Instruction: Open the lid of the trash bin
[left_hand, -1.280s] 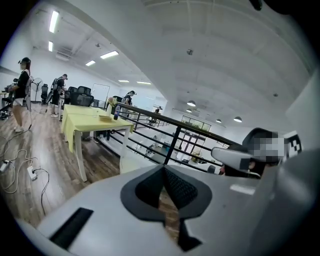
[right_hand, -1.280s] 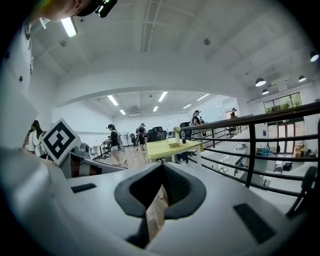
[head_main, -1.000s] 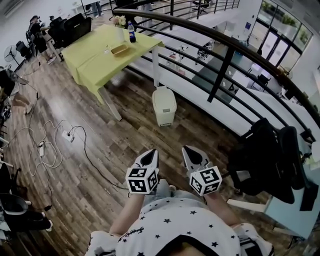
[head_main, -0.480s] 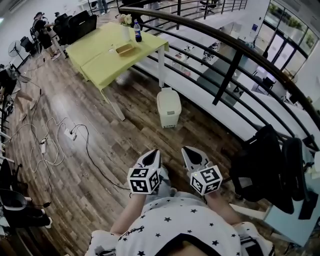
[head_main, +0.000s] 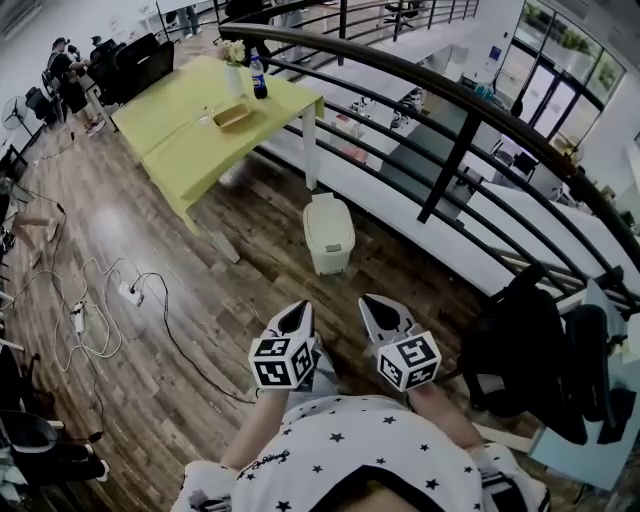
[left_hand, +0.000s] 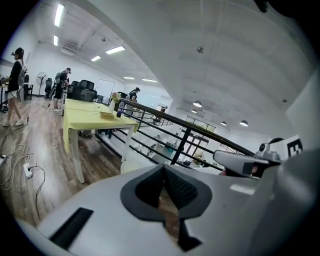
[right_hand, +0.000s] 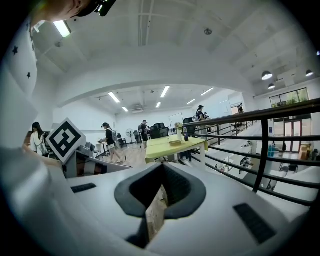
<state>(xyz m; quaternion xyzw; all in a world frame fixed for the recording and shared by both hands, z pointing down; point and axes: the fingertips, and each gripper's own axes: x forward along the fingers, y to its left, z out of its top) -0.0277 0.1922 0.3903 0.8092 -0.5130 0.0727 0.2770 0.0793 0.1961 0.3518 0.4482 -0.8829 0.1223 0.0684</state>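
The trash bin (head_main: 331, 256) stood on the wooden floor (head_main: 200, 330), its pale lid (head_main: 326, 215) down and untouched, just beside a leg of the yellow tabletop (head_main: 190, 130) and near the foot of the dark railing (head_main: 452, 140).

Over the last second the bin had drifted a little lower in the head view and so closer to the person, while the tabletop and the bottle (head_main: 259, 77) on it swung slightly left. That looked like a shift of the head or a short step forward, not a reach.

Both tools stayed tucked against the person's body, well apart from the bin. The left tongs (head_main: 295, 318) pointed ahead with the tips pressed together and nothing between them, as the left gripper view (left_hand: 164, 190) showed. The right tongs (head_main: 388, 318) were clenched on nothing in the same way, their pads meeting at the tip in the right gripper view (right_hand: 161, 187).

Loose cables (head_main: 100, 310) lay across the floor to the left, clear of the path.

The task seemed barely begun: the approach to the bin was still to be made, and one pair of tongs would probably have to part before it could catch the lid's edge.
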